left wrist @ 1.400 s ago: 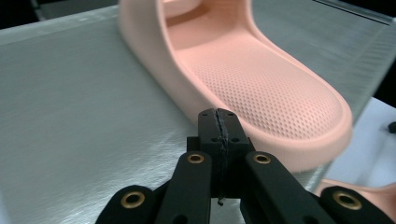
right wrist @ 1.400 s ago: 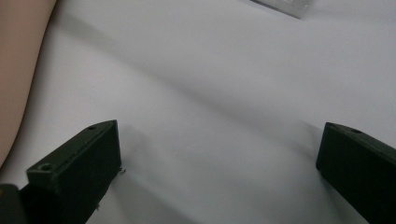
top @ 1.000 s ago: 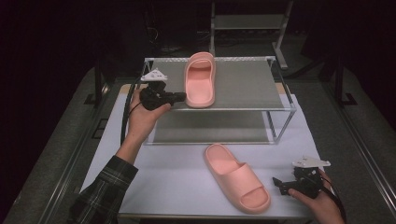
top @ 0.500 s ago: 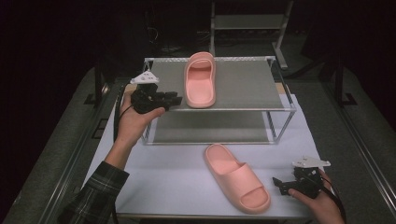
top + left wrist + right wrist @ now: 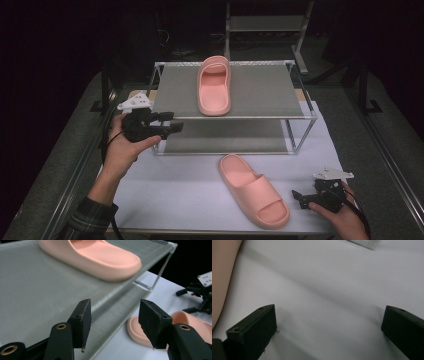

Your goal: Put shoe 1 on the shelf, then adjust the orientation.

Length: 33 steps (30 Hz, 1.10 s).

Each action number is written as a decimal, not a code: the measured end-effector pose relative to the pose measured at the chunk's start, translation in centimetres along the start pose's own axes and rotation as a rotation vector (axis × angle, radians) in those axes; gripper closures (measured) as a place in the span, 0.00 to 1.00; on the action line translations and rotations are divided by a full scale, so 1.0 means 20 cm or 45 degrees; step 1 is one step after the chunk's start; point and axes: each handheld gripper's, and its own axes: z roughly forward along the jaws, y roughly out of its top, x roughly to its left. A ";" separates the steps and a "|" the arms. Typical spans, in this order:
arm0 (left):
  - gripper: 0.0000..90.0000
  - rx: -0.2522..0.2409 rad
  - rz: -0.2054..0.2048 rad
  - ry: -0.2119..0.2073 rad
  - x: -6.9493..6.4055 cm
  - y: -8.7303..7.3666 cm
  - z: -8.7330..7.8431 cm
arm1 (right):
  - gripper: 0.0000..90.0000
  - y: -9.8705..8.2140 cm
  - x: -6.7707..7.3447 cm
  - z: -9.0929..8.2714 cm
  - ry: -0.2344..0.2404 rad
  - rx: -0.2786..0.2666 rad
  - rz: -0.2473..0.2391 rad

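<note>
A: From the high view, what sits on the rack?

B: The two-tier wire shoe rack (image 5: 260, 95) stands on the white worktop (image 5: 185, 195). One pink slide sandal (image 5: 214, 85) lies on its top shelf, toe toward the person. The lower shelf (image 5: 225, 140) carries nothing I can make out. The second pink slide (image 5: 255, 190) lies on the worktop in front of the rack, apart from it.

A: And the claws?

B: The left claw (image 5: 172, 122) is held at the rack's left front corner, pointing across toward the shelved sandal, near but not touching it. The right claw (image 5: 299, 197) rests low, just beside the toe of the second slide.

A: The left gripper view?

B: Its jaws have just been opening and stand moderately apart with nothing between them. Beyond them are the top shelf with the sandal (image 5: 92, 257), and lower down the second slide's heel (image 5: 135, 330).

A: The right gripper view?

B: Jaws spread wide over bare worktop (image 5: 332, 290), holding nothing; a pink edge of the slide (image 5: 222, 272) shows at the left.
</note>
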 end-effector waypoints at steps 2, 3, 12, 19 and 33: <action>0.46 0.008 0.001 0.002 -0.01 -0.04 -0.02 | 0.00 0.00 0.00 0.00 -0.001 -0.001 0.001; 0.44 0.021 -0.001 0.003 -0.02 -0.07 -0.04 | 0.00 0.00 0.00 0.00 -0.001 -0.001 0.001; 0.35 0.086 0.004 0.030 -0.07 -0.27 -0.06 | 0.00 0.00 0.00 0.00 0.002 0.001 0.001; 0.28 0.155 -0.019 0.071 -0.08 -0.50 -0.02 | 0.42 0.02 0.01 -0.05 0.066 -0.028 -0.022; 0.23 0.281 -0.048 0.247 0.04 -0.85 0.00 | 1.00 0.02 0.13 -0.24 0.352 -0.090 0.009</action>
